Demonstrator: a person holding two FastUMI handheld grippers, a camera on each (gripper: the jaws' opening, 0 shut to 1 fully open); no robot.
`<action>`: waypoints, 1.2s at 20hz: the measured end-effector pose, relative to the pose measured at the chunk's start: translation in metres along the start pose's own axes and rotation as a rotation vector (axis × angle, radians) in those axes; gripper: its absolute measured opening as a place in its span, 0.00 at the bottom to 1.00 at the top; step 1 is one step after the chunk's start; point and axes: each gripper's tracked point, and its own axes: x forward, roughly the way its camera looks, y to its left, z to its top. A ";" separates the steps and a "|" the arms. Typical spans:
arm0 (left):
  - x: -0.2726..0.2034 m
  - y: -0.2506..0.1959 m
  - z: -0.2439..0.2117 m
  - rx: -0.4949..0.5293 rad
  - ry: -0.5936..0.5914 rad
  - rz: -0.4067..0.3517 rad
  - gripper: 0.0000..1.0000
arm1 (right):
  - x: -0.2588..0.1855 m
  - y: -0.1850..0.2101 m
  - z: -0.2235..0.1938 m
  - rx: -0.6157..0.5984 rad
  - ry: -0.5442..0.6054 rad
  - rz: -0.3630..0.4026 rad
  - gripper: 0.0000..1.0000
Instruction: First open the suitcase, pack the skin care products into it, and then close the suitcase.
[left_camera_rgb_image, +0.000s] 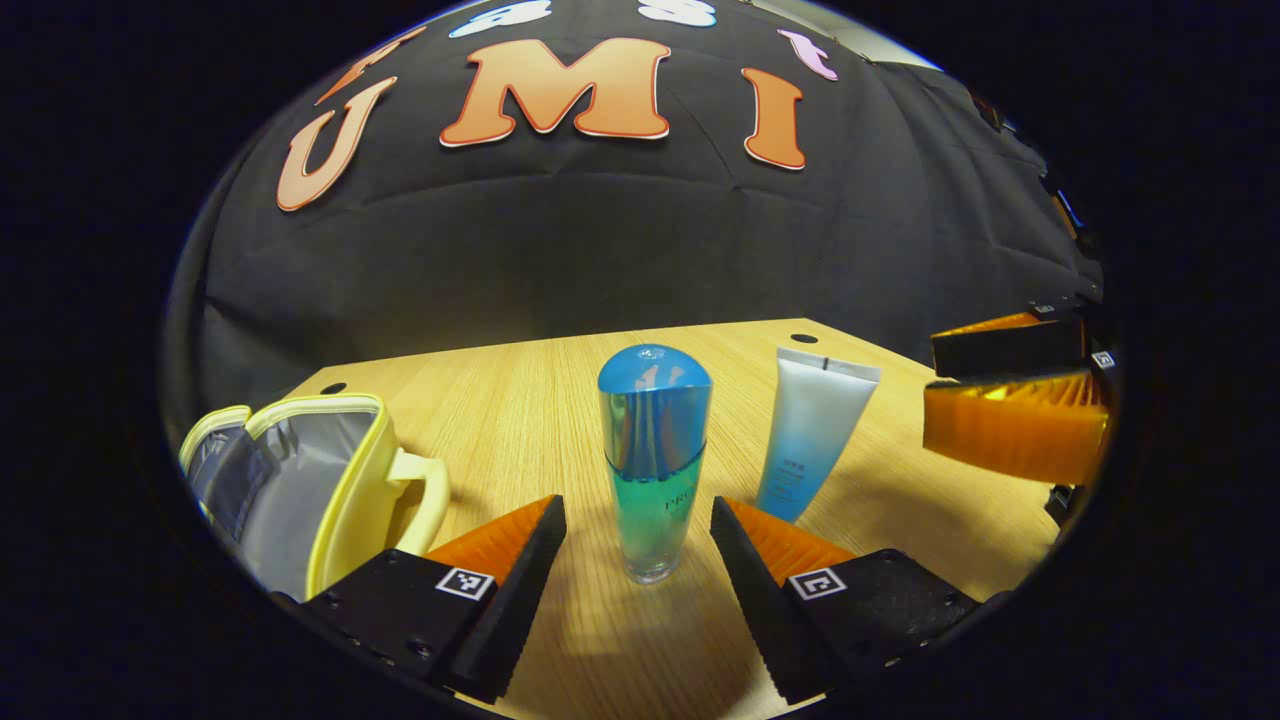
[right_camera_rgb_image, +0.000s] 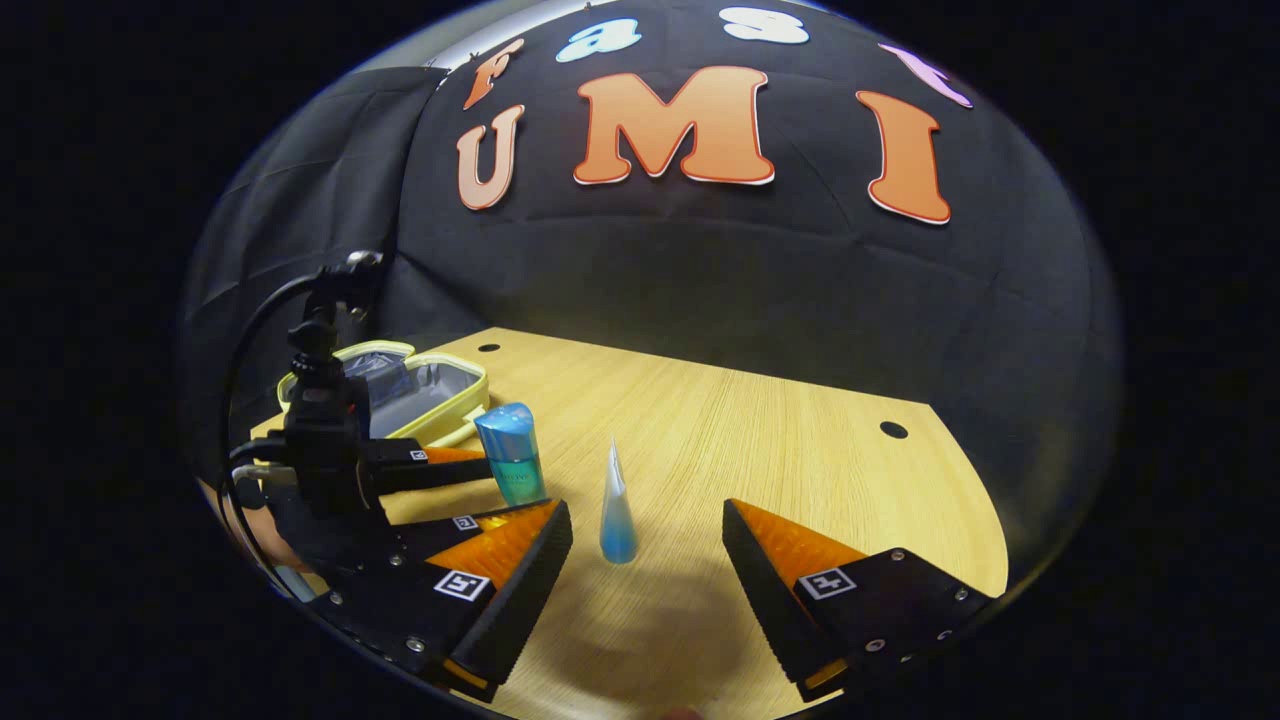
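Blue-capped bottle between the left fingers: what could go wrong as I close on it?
The bottle is tall, narrow-based and glossy, so an off-centre squeeze by the open left gripper could tip it or let it slip. The tube stands upright close beside it, between the open right gripper fingers, and could get knocked over.

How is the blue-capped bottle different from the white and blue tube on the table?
The bottle is round clear glass with a domed blue cap on top; the tube is flat, opaque, white fading to blue, standing on its cap. The bottle stands between the open fingers of the left gripper; the tube stands ahead of the open right gripper. Both stand upright on the wooden table, ungripped.
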 end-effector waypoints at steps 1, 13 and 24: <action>0.007 -0.002 0.007 0.003 -0.031 -0.020 0.84 | 0.005 0.000 -0.004 0.002 0.006 0.001 0.96; -0.007 0.022 0.041 -0.018 -0.010 -0.034 0.45 | 0.066 0.019 -0.029 0.069 0.070 0.034 0.93; -0.076 0.106 0.126 -0.047 -0.077 0.100 0.45 | 0.054 0.049 0.020 0.087 0.108 0.104 0.33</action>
